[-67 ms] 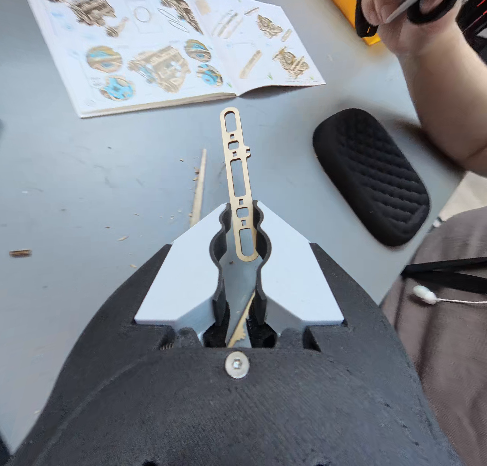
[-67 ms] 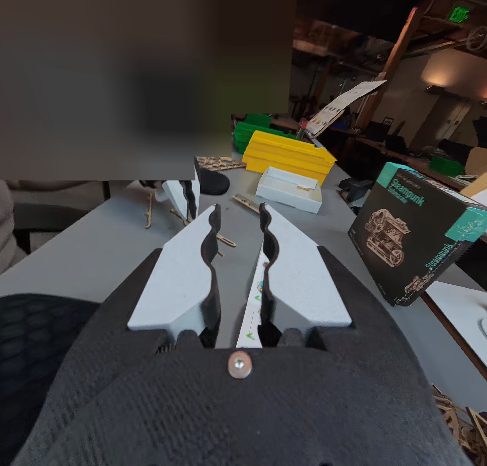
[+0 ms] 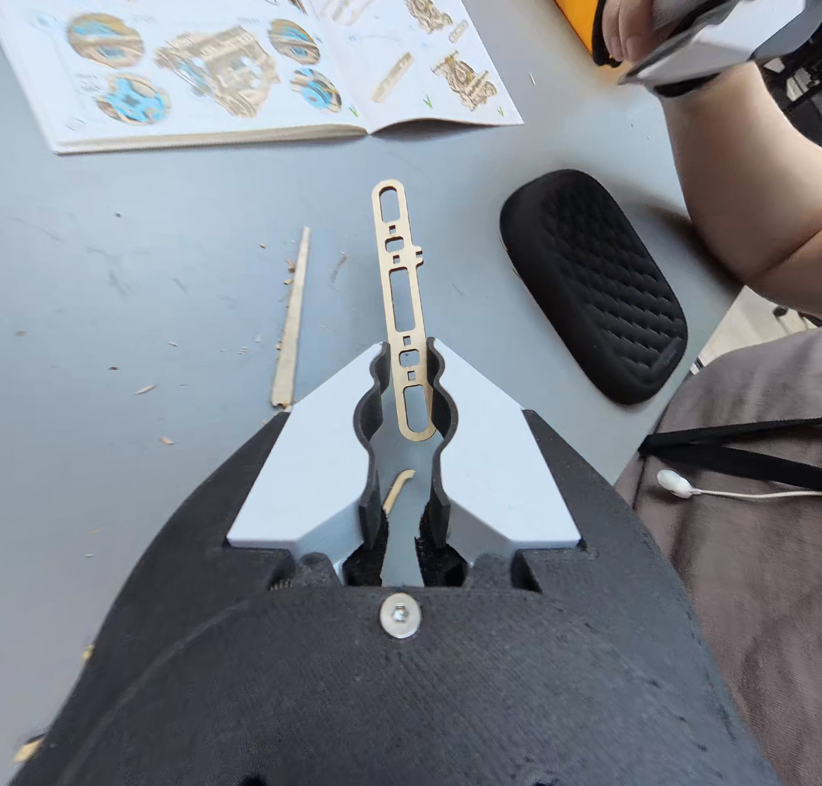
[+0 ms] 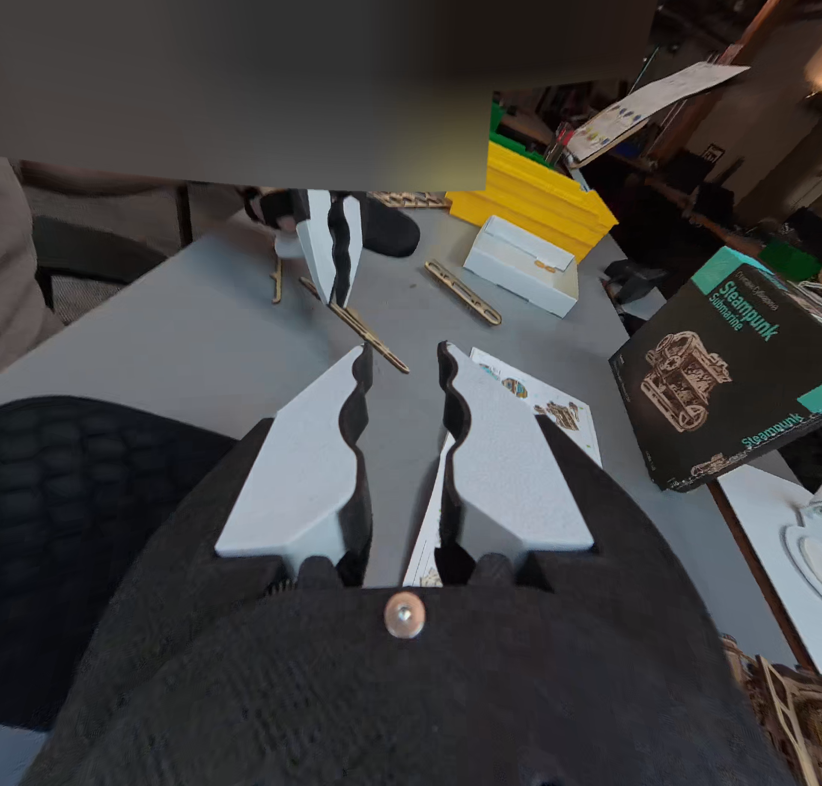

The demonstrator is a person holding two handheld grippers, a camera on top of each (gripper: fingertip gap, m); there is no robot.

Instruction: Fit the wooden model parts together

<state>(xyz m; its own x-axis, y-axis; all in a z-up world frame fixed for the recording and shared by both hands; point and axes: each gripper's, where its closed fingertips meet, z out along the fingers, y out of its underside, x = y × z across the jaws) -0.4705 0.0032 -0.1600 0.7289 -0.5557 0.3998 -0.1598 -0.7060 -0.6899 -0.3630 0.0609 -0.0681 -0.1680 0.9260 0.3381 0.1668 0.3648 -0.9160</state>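
Observation:
My left gripper (image 3: 408, 346) is shut on a thin slotted wooden strip (image 3: 411, 258), which sticks out forward above the grey table (image 3: 133, 275). In the right wrist view the left gripper (image 4: 336, 291) points down at the far side with the same strip (image 4: 369, 333) angled toward me. My right gripper (image 4: 404, 349) is open and empty, and its tips are close to the strip's free end. A second slotted strip (image 4: 462, 293) and a smaller wooden piece (image 4: 276, 280) lie on the table. The hand holding the right gripper (image 3: 631, 22) shows at the upper right of the left wrist view.
An open instruction booklet (image 3: 249, 53) lies ahead of the left gripper, with a black padded rest (image 3: 591, 284) to the right and a wooden sliver (image 3: 293, 315) to the left. Yellow trays (image 4: 533, 200), a white box (image 4: 520, 266) and a black kit box (image 4: 720, 364) stand at the right. The left gripper's tips are roughly 15 cm from the right gripper's. The left tips stand about 5 cm off the wooden sliver (image 3: 293, 315).
The left gripper has moved a little forward toward the booklet with the strip still held. In the right wrist view the strip's free end now sits closer to my open jaws.

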